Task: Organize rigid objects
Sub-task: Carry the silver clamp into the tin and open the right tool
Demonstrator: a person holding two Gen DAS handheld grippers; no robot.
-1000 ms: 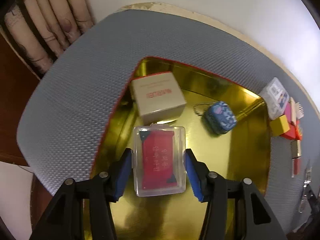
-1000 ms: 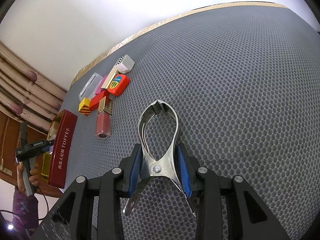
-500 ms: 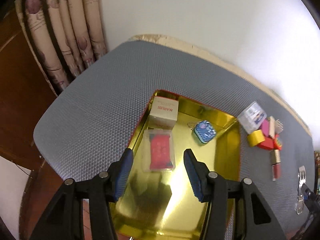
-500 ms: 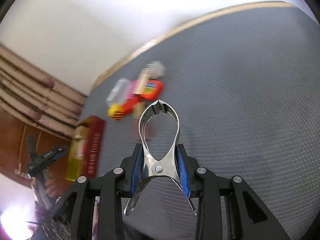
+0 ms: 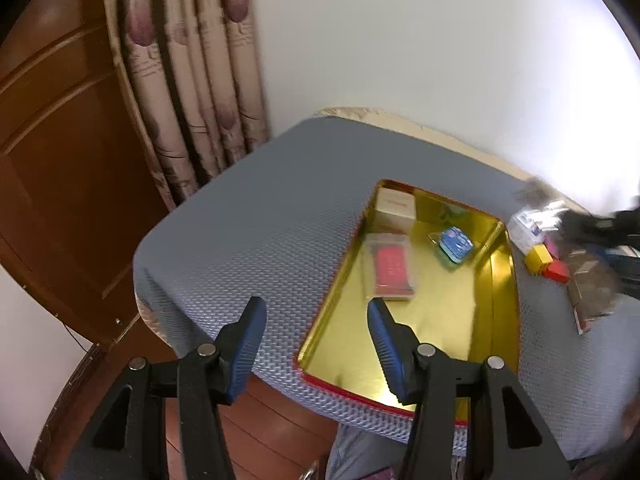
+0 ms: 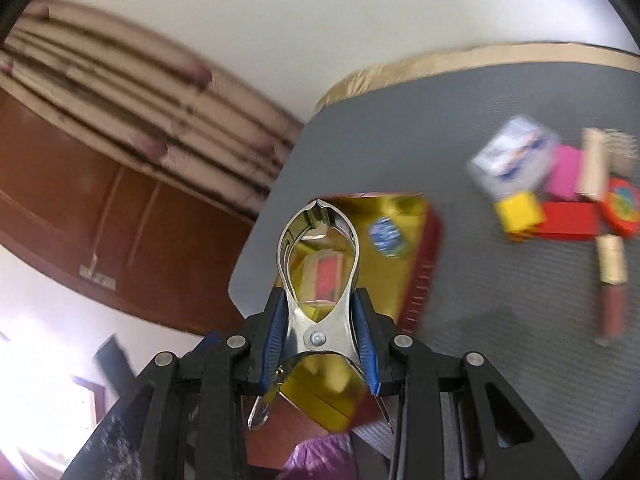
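My right gripper (image 6: pixel 318 312) is closed on a metal spring clamp (image 6: pixel 318 276), above the golden tin tray (image 5: pixel 492 280). My left gripper (image 5: pixel 316 320) is open and holds nothing; the clear card case (image 5: pixel 392 268) lies in the tray.

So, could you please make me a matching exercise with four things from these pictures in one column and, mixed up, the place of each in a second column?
Things:
1. metal clamp
2. clear case with the red card
3. yellow block
4. blue patterned pouch

Places:
A. on the grey mat, outside the tin, next to a red block
B. held in the right gripper
C. inside the gold tin, just below the white box
D. inside the gold tin, towards its far right corner

Pairs: 1-B, 2-C, 3-A, 4-D
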